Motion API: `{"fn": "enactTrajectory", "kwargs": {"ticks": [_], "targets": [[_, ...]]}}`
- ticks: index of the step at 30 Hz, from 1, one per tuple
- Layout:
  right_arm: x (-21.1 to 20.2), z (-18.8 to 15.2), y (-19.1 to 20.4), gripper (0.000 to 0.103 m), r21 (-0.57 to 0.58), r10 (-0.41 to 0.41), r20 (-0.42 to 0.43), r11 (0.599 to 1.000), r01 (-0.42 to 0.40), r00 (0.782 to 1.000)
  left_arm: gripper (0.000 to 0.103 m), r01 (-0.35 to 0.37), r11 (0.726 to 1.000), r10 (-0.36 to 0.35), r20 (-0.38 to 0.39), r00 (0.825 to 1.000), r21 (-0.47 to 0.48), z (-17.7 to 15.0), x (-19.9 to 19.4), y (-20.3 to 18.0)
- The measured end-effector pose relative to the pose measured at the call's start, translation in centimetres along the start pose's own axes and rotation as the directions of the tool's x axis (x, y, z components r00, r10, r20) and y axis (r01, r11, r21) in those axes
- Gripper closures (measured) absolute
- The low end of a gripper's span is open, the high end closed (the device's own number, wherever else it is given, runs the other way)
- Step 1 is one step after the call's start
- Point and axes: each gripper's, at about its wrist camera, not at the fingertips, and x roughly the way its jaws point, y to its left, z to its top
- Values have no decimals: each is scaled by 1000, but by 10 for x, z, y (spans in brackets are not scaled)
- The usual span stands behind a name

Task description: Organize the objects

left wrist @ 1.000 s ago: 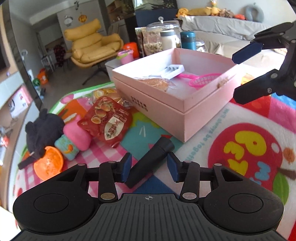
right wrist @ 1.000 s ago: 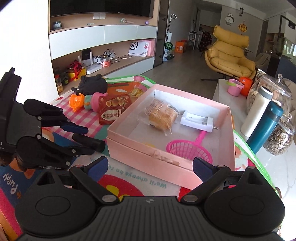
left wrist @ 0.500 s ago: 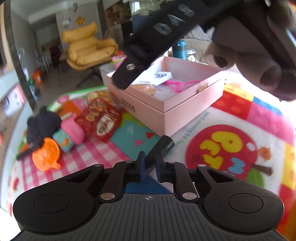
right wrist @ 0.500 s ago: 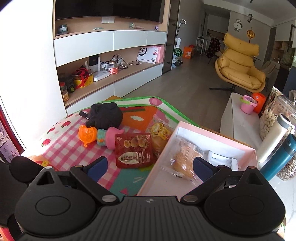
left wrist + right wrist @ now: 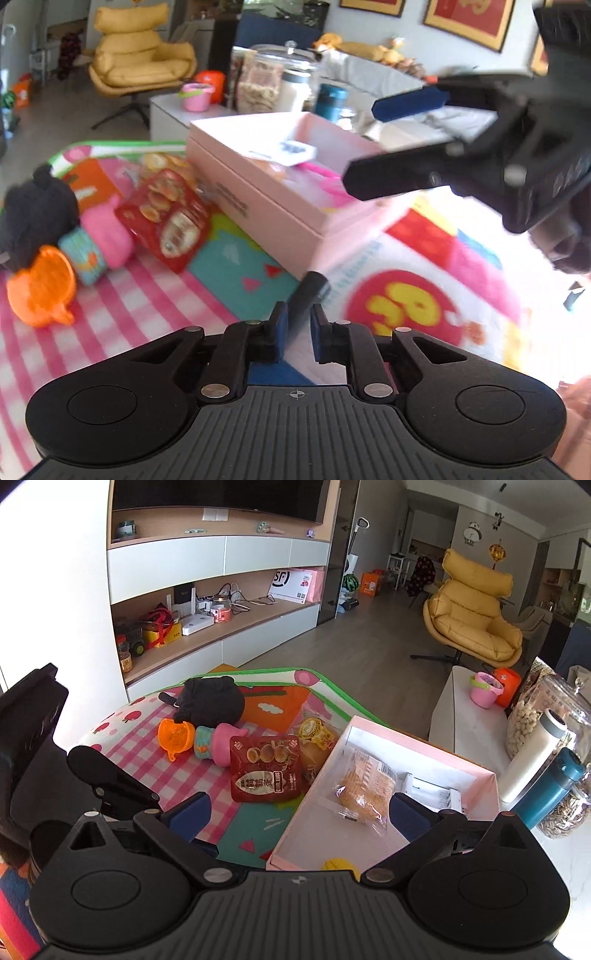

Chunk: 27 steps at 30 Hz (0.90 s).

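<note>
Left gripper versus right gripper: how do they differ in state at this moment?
The left gripper is shut on a black tube, low over the play mat; the right gripper is open and holds nothing. The left sits beside the pink box; the right hangs over its near corner. Both have blue pads.

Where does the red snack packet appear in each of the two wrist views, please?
Left wrist view: the red snack packet lies left of centre on the mat, just left of the pink box.
Right wrist view: the red snack packet lies at centre, against the pink box's left wall.
Shared landmark: the orange cup beside the black plush toy.
</note>
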Motion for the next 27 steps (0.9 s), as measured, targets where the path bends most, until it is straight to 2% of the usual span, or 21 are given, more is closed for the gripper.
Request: {"fn": "enactTrajectory", "kwargs": {"ticks": [2, 4, 6, 8, 10, 11, 13, 15, 17, 20, 21, 23, 24, 26, 27], "targets": [[-11, -17, 4, 1, -17, 6, 22, 1000, -6, 1000, 87, 25, 998, -24, 17, 1000, -52, -11, -8, -4], [-15, -38, 8, 1, -11, 30, 16, 999, -30, 999, 87, 85, 990, -81, 39, 996, -111, -23, -15, -6], [-13, -59, 12, 1, 5, 61, -6, 998, -61, 998, 87, 90, 986, -81, 71, 994, -137, -32, -21, -10], [-6, -77, 18, 1, 26, 86, -43, 996, -85, 995, 87, 23, 987, -7, 101, 995, -161, -35, -29, -13], [6, -91, 25, 1, 52, 112, -83, 993, -108, 990, 87, -89, 976, 116, 127, 985, -200, -33, -37, -8], [13, -94, 28, 1, 73, 122, -97, 991, -115, 988, 87, -143, 963, 176, 135, 975, -227, -32, -39, -5], [26, -95, 36, 1, 138, 138, -108, 983, -123, 985, 87, -231, 919, 288, 143, 947, -321, -28, -44, 6], [39, -93, 43, 0, 223, 155, -111, 966, -128, 982, 87, -260, 880, 340, 146, 929, -397, -28, -48, 14], [42, -91, 57, 0, 209, 105, -79, 974, -87, 991, 87, -292, 859, 383, 150, 912, -420, -29, -55, 18], [39, -93, 72, 17, 155, 37, -53, 987, -28, 998, 87, -346, 840, 440, 154, 885, -417, -32, -61, 16], [33, -94, 72, 28, 145, 49, -36, 988, -44, 998, 87, -356, 838, 451, 156, 879, -414, -32, -63, 15], [27, -98, 71, 32, 128, 49, -36, 991, -44, 998, 87, -382, 832, 473, 154, 868, -402, -36, -64, 12], [25, -101, 69, 39, 124, 57, -35, 991, -52, 998, 87, -393, 828, 481, 149, 864, -399, -38, -63, 11], [18, -104, 66, 44, 115, 58, -33, 992, -53, 998, 87, -398, 826, 484, 140, 864, -400, -42, -61, 8], [17, -105, 63, 44, 108, 57, -31, 993, -54, 998, 87, -392, 829, 476, 135, 869, -398, -44, -57, 6]]}}
